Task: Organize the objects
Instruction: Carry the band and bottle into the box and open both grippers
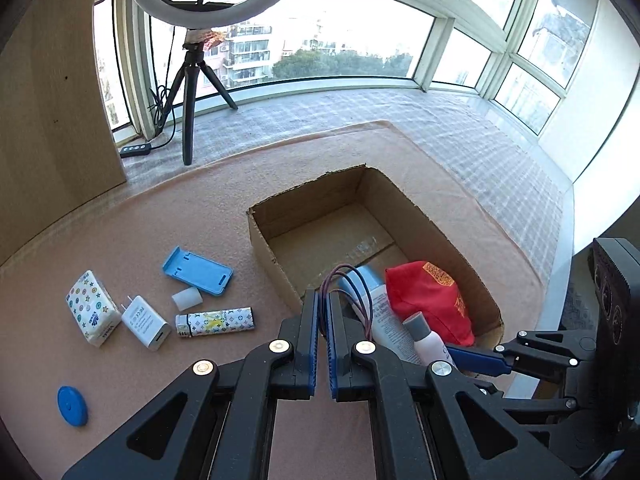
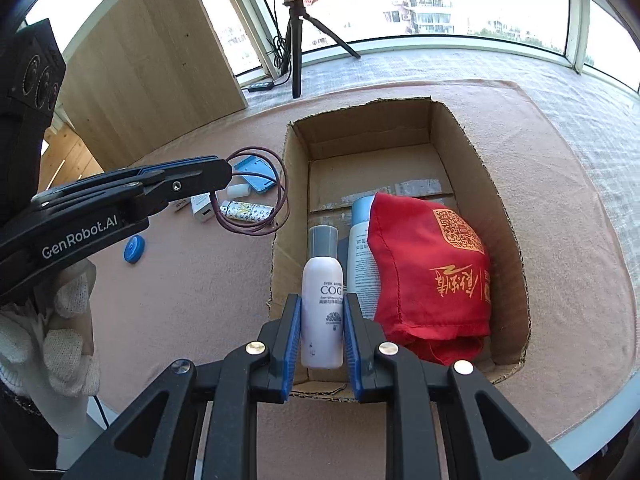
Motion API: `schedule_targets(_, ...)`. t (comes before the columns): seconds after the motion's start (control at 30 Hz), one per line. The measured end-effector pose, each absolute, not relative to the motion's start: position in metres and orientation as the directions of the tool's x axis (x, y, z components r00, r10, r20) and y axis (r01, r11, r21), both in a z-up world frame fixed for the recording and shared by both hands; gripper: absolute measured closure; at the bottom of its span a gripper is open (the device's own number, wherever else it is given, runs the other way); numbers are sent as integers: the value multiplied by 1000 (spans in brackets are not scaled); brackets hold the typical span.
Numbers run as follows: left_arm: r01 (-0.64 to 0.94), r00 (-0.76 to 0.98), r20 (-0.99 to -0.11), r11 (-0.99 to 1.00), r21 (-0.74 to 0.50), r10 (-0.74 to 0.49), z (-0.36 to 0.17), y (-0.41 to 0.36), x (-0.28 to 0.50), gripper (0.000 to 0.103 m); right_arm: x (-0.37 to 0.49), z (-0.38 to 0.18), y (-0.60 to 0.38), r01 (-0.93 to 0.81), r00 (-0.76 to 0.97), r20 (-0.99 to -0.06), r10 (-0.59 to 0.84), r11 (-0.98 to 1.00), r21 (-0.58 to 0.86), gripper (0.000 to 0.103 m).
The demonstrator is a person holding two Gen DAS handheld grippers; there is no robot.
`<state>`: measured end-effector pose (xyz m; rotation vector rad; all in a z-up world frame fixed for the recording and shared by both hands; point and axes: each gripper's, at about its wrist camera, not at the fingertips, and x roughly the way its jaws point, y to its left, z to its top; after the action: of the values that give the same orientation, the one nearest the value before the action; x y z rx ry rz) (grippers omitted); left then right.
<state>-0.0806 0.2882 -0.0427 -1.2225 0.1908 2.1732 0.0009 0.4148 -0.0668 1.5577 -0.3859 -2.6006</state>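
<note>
A: What has been put away so far?

B: A red bag (image 2: 430, 272) and a white tube (image 2: 362, 256) are seen lying inside the cardboard box (image 2: 508, 216). The bag is at the 3 o'clock side of the box and is pressed against the tube.

A: And the little bottle?

B: The small white bottle (image 2: 323, 312) is gripped by the right gripper (image 2: 322, 336). Its fingers are clamped on the bottle's sides. The bottle is held at the 6 o'clock end of the box, just beside the tube. It cannot be told if its bottom is touching the box floor.

A: What is held by the other gripper?

B: A loop of purple cord (image 1: 352, 292) is pinched by the left gripper (image 1: 323, 312), with its fingers squeezed tight. The cord is held over the 9 o'clock wall of the box, so it is judged to be going in soon.

A: What is left on the mat?

B: Out at 9 o'clock from the box, six things are still waiting: a blue phone stand (image 1: 197, 271), a small white cap (image 1: 187, 298), a patterned lighter (image 1: 215, 321), a white charger (image 1: 145, 322), a tissue pack (image 1: 93, 308) and a blue round disc (image 1: 72, 406).

A: So how much is done?

B: Less than half is judged to be done. Two things are in, two are being carried, and six are untouched.
</note>
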Motion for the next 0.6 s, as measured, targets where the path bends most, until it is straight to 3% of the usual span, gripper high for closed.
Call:
schedule_targets(0.1, -598, -362, -814, -783, -172, 455, -45, 302, -83, 99, 1, -66, 419, -54, -482, -852, -205, -963, 263, 82)
schedule_targets(0.17, -594, -363, -817, -787, -167, 448, -46, 305, -84, 98, 2, -65, 422, -56, -490, -845, -215, -959, 277, 66)
schedule_targets(0.23, -582, -359, -819, -794, -177, 447, -47, 302, -86, 91, 1, -62, 423, -57, -502, -837, -218, -957, 283, 59)
schedule_targets(0.37, -540, -364, -823, -819, -195, 437, -49, 283, -91, 79, -1, -60, 417, -53, -504, -835, -221, -957, 285, 59)
schedule_targets(0.43, -511, -375, -825, -837, -196, 423, -50, 267, -93, 66, -3, -59, 412, -48, -508, -832, -224, -957, 287, 58)
schedule_targets(0.6, -435, -383, -841, -877, -201, 383, -61, 215, -95, 59, -9, -60, 392, -48, -518, -820, -244, -949, 313, 58)
